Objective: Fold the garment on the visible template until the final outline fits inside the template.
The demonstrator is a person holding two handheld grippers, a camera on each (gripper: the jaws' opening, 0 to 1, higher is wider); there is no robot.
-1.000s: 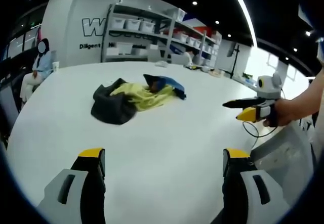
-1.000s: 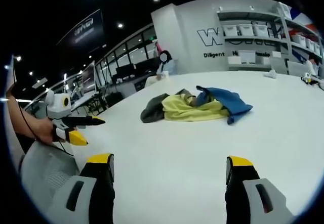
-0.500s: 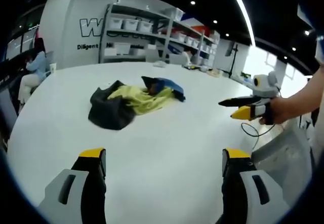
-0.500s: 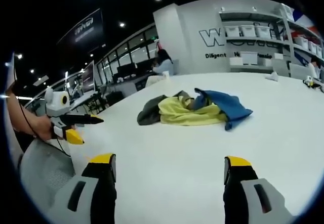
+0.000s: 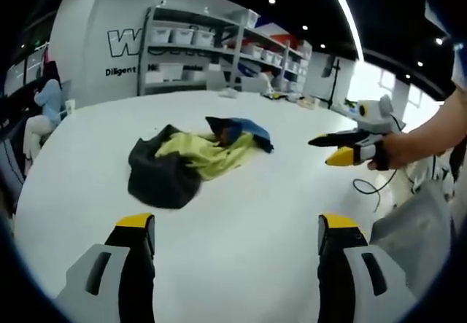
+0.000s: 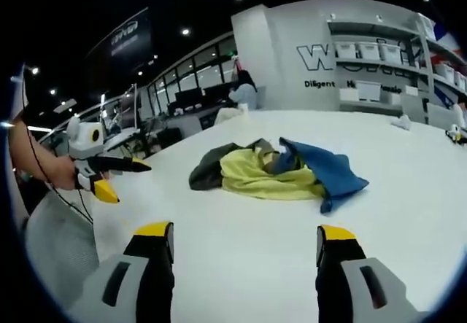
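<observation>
Crumpled garments (image 5: 193, 159) heaped mid-surface (image 5: 241, 221) — dark, yellow, blue pieces tangled, no template outline discernible. Soft, light, floppy (likely to drag neighbours along); best pinched at a free edge or corner. Left gripper (image 5: 233, 239) and right gripper (image 6: 244, 246) near, jaws spread, empty.

Grey shelving (image 5: 197, 49) with white bins stood against a lettered white wall (image 6: 292, 60) under ceiling spotlights.
</observation>
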